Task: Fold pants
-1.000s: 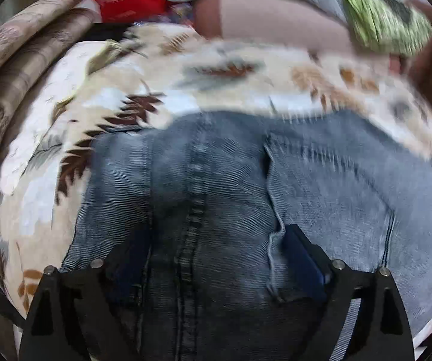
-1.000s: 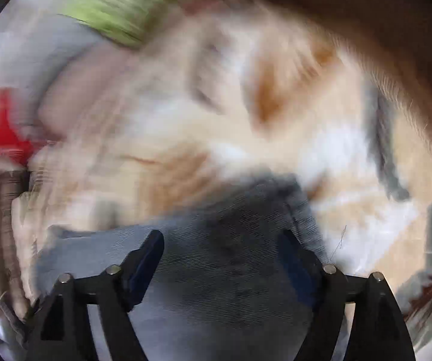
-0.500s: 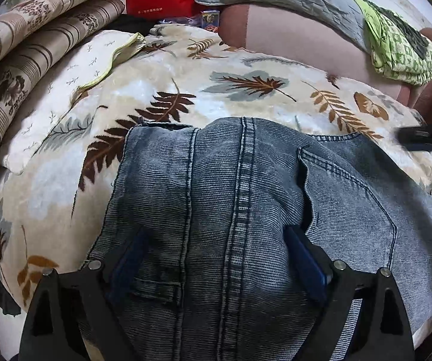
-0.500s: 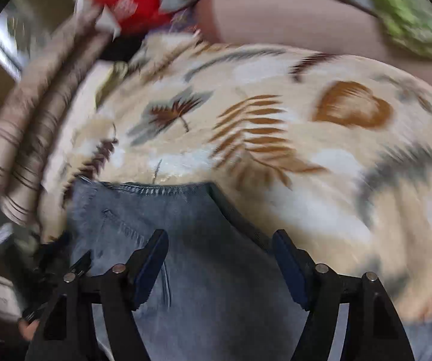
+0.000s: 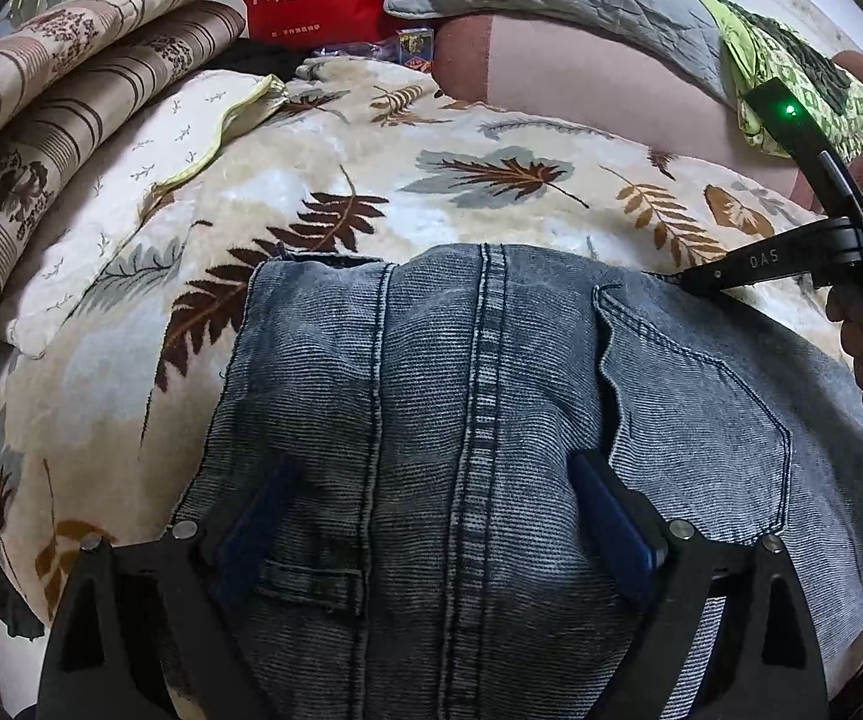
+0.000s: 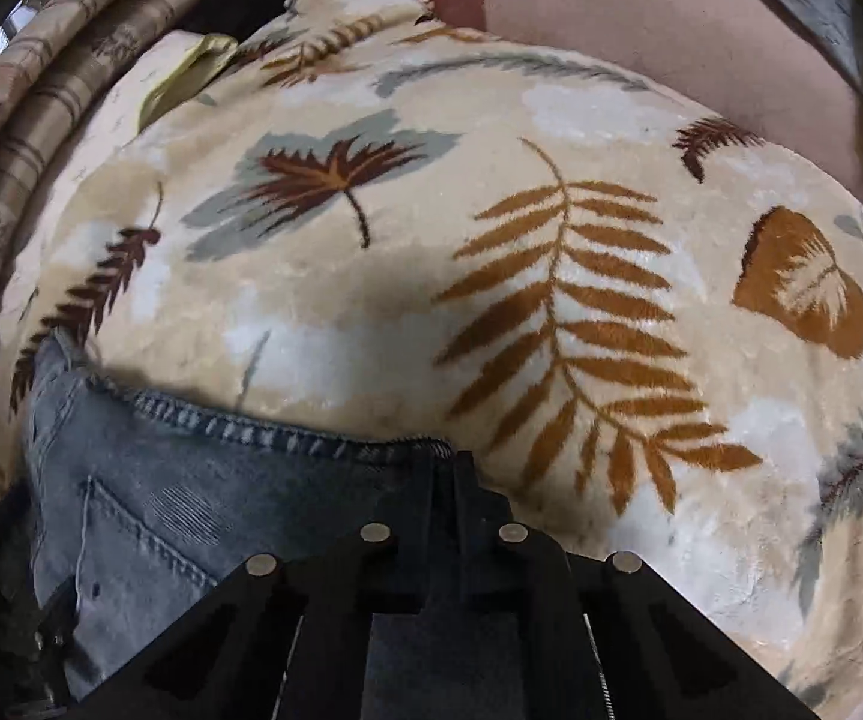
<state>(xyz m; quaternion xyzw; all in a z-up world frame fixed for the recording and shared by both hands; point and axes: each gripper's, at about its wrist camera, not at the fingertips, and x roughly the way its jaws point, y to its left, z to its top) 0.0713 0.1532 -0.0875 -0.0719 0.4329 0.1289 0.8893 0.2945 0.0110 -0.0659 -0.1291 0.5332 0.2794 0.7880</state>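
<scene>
Leaf-print blanket under jeans; right gripper pinching hem, left gripper spread

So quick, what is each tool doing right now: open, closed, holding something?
Left tool: open, its fingers spread over the jeans, gripping nothing.
Right tool: closed at the far edge of the jeans; it seems to pinch the denim there.
</scene>
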